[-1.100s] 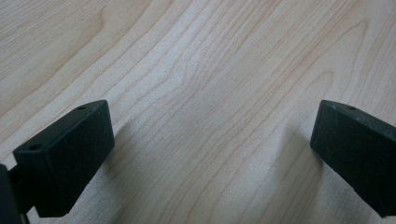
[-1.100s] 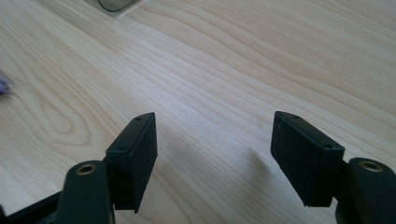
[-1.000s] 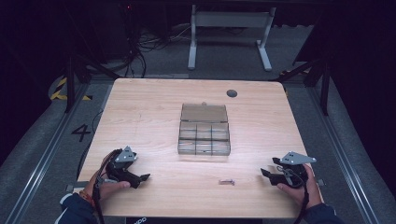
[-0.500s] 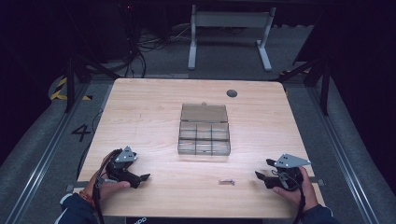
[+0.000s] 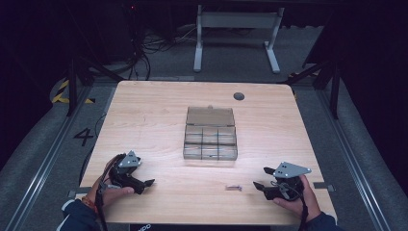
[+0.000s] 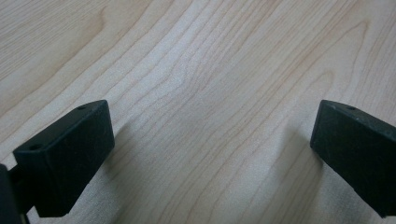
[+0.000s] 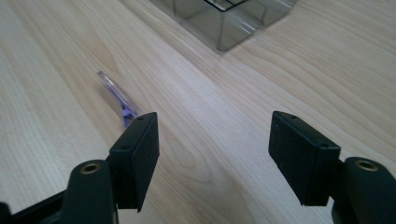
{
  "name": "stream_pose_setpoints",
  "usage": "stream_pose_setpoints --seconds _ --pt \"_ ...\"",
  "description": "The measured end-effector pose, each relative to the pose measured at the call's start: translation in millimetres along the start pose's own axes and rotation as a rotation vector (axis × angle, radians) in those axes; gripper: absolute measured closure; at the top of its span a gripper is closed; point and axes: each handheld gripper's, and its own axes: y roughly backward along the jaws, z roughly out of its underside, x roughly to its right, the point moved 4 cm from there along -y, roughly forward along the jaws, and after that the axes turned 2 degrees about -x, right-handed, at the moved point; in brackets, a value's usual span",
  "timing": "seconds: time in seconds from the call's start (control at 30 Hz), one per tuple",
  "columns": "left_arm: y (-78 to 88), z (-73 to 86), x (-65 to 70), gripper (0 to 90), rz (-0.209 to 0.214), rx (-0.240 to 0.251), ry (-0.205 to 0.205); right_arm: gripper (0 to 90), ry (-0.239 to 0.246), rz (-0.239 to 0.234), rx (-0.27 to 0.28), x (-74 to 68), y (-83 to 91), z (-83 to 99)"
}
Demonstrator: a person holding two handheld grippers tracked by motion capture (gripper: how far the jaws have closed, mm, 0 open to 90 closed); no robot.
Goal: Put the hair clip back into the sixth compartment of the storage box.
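1. Pale wood-grain tabletop [image 5: 159, 125] under a dark workshop floor of cables and rails: that is the stage as I work both tools from the near edge.
2. At the centre of the moment lies a small, thin purple-tinted clear piece [image 5: 234, 187], flat on the wood near the front edge, just ahead of my right tool [image 5: 260, 185]; in the right gripper view the piece [image 7: 116, 95] sits just beyond the tip of the jaw on that view's left side, outside the gap, not between the jaws.
3. My right tool [image 7: 212, 149] stands wide and holds nothing, bare wood showing between its pads.
4. Farther out, the clear compartment box [image 5: 210, 137] rests mid-table with its lid laid back, apart from the piece; its near corner [image 7: 224, 28] shows beyond my jaws.
5. My left tool [image 5: 146, 183] rests low at the front left, well apart from the piece, its jaws [image 6: 205, 154] spread wide over bare wood, gripping nothing.
6. Risks, as I judge them: the piece is thin and lies flat, so the pads may slide over it or push it along the wood; since it sits off to one side of the gap, closing now would catch nothing or flick it away; a tip driven down hard could skid it off the near edge.
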Motion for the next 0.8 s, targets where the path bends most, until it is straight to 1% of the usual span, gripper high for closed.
stream_pose_setpoints --seconds 0.07,0.13,0.2,0.3,0.43,0.47,0.53,0.67,0.73,0.8 --pt "0.0 0.0 0.0 0.2 -0.001 0.001 0.0 34.5 0.002 -0.019 0.006 -4.0 -1.2 -2.1" --pt "0.0 0.0 -0.1 0.2 -0.001 0.001 -0.001 35.2 0.009 -0.025 0.006 -7.2 -1.7 -3.7" --pt "0.0 0.1 -0.1 0.2 -0.002 0.001 -0.001 35.7 0.014 -0.042 0.013 -11.7 -3.4 -5.9" --pt "0.0 0.1 -0.1 0.2 -0.002 0.001 -0.001 37.8 0.032 -0.057 0.007 -18.3 -6.3 -9.3" --pt "0.0 0.1 -0.1 0.2 -0.002 0.002 -0.001 43.5 0.049 -0.087 0.008 -28.1 -10.2 -13.9" --pt "0.0 0.1 -0.1 0.2 -0.002 0.002 -0.001 43.5 0.049 -0.087 0.008 -28.1 -10.2 -13.9" --pt "0.0 0.1 -0.1 0.2 -0.002 0.001 -0.001 44.9 0.065 -0.104 0.006 -34.0 -12.9 -16.0" --pt "-0.1 0.1 0.1 0.2 -0.001 0.002 0.001 46.7 0.074 -0.13 0.013 -41.6 -16.9 -19.3" --pt "-0.1 0.1 0.1 0.2 -0.001 0.002 0.002 47.5 0.09 -0.124 0.003 -44.8 -20.8 -20.3" --pt "0.0 0.1 0.0 0.2 -0.003 0.002 0.0 48.5 0.093 -0.133 -0.001 -46.5 -25.0 -21.0"
